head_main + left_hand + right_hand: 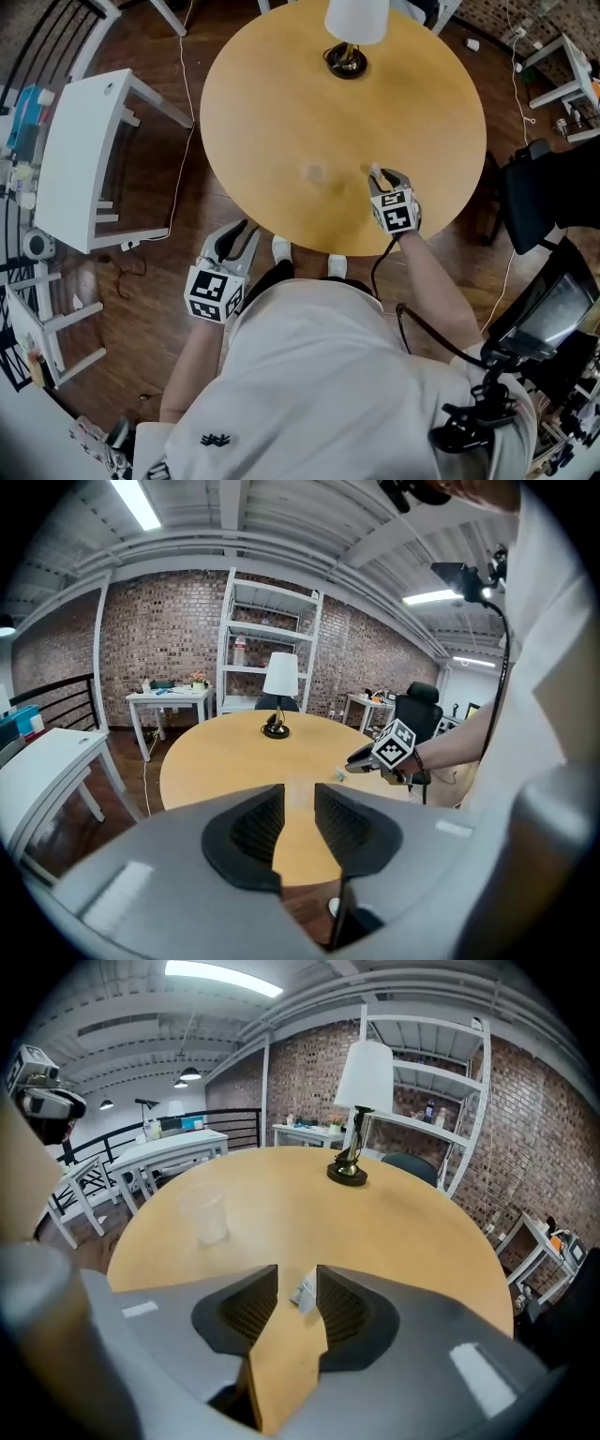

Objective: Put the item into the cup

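Only right gripper view: cup (204, 1211) plain | right gripper (297, 1277) parted round item (305, 1290) | left gripper (298, 797) parted

Left hand-held gripper (236, 234) low, right hand-held gripper (386, 175) forward; both jaws slightly apart

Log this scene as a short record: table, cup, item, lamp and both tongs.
table: round, wooden
cup: clear, upright on the table, apart from both tongs
item: small, pale, between the right tongs' jaws, close against one jaw
right tongs: over the table, jaws apart around the item
left tongs: at the table's near edge, jaws apart, nothing between them
lamp: white shade, dark base, far side of the table
status: item not yet in the cup
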Motion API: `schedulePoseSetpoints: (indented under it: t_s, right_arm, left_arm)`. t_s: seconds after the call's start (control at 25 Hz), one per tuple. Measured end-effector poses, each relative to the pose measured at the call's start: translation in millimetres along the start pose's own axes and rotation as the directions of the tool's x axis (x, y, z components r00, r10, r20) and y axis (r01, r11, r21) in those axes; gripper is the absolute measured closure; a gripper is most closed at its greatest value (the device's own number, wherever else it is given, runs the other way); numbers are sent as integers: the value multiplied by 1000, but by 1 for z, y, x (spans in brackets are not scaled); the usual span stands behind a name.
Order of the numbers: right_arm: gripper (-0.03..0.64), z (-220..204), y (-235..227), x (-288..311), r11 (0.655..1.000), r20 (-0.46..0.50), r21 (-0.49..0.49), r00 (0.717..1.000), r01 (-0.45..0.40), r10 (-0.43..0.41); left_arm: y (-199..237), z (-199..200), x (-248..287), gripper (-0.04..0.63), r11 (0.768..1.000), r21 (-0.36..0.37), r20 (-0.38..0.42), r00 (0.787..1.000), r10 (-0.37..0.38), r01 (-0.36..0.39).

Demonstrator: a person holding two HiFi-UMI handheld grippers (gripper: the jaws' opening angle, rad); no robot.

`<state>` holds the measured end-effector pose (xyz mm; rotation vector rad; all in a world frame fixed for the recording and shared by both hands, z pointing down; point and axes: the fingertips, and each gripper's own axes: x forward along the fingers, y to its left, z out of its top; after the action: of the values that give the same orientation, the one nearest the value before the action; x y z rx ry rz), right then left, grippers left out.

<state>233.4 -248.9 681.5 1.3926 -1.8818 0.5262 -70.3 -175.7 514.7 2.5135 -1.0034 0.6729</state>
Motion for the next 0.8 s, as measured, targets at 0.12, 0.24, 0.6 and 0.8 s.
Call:
schedulePoseSetpoints:
  t_s: [0.12, 0.24, 0.6, 0.8]
  right_arm:
    - [485, -4, -5, 20, 1000, -47, -15, 999, 11, -12]
    - [484, -11, -9, 45, 999, -101, -31, 994, 27, -30]
    - [567, -20, -10, 60, 999, -112, 18, 993, 50, -48]
    - [569, -21, -12, 58, 998, -115, 28, 992, 48, -44]
  left_arm:
    - [9, -1, -7, 514, 1000, -13, -7, 1000, 15, -15]
    - [21, -6, -7, 514, 999, -26, -20, 1000, 21, -21]
    - [37, -7, -5, 514, 999, -40, -22, 999, 25, -26]
    - [36, -8, -3, 514, 999, -35, -22, 1000, 21, -22]
